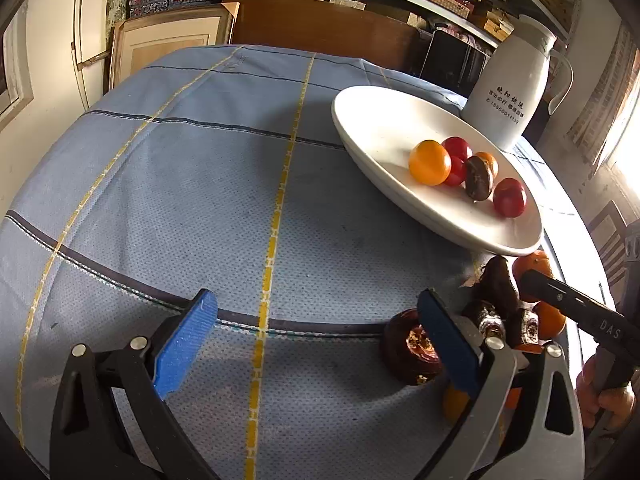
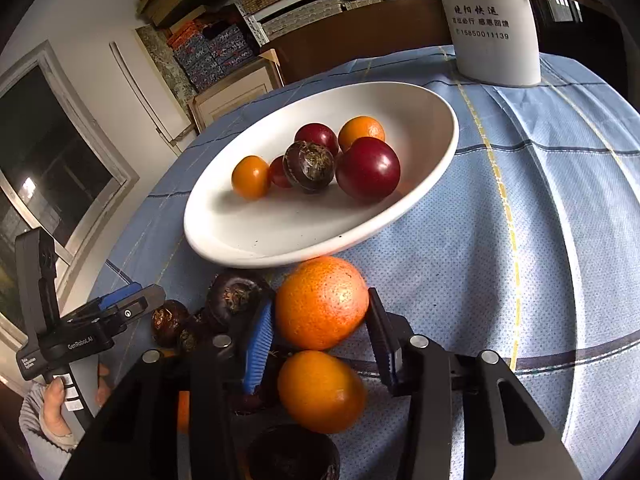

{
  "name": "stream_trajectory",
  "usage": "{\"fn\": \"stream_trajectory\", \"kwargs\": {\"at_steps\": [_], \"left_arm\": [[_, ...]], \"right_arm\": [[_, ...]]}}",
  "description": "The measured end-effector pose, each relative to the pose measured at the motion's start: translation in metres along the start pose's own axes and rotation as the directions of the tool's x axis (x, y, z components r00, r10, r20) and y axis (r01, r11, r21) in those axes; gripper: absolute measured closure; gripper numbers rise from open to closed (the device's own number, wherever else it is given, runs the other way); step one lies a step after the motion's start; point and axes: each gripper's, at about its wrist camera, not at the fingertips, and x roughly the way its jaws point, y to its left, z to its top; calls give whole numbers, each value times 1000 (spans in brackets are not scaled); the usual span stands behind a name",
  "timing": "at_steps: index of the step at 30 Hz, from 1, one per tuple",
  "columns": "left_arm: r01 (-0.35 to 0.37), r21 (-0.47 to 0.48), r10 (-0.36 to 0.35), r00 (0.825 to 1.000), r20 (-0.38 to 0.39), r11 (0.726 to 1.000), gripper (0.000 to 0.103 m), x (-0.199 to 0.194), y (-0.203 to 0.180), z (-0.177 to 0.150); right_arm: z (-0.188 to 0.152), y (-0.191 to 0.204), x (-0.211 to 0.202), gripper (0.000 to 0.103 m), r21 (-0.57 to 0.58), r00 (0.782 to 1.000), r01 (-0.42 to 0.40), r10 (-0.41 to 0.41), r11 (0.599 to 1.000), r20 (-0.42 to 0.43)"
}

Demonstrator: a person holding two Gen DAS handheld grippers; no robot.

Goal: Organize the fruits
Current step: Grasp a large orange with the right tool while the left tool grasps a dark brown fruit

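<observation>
Where left view hides it — right tool (image 2: 320,320) grips orange (image 2: 322,302).

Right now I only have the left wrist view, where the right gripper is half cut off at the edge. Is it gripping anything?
Observer: Yes. In the right wrist view the right gripper has its jaws shut on an orange, one pad on each side, just in front of the white dish.
Operator: Is any fruit hidden behind it that I can't make out?
Observer: A second orange lies on the cloth right behind the gripped one, nearer that camera.
</observation>
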Motion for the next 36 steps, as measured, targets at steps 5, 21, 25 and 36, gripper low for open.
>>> {"fn": "stream_trajectory", "kwargs": {"at_steps": [5, 21, 25, 36], "left_arm": [[29, 16, -29, 1000, -6, 999, 5, -5, -3, -7], [1, 52, 0, 1000, -9, 999, 4, -7, 1, -11], [-39, 88, 37, 999, 24, 995, 5, -13, -4, -12], [-2, 214, 6, 1000, -17, 977, 48, -4, -27, -16]], "right_arm": [[-1, -13, -29, 59, 51, 997, 0, -4, 999, 81], [2, -45, -41, 59, 213, 992, -2, -25, 977, 124], [1, -47, -45, 59, 207, 991, -7, -21, 978, 134], [1, -47, -41, 58, 203, 993, 1, -25, 979, 117]]}}
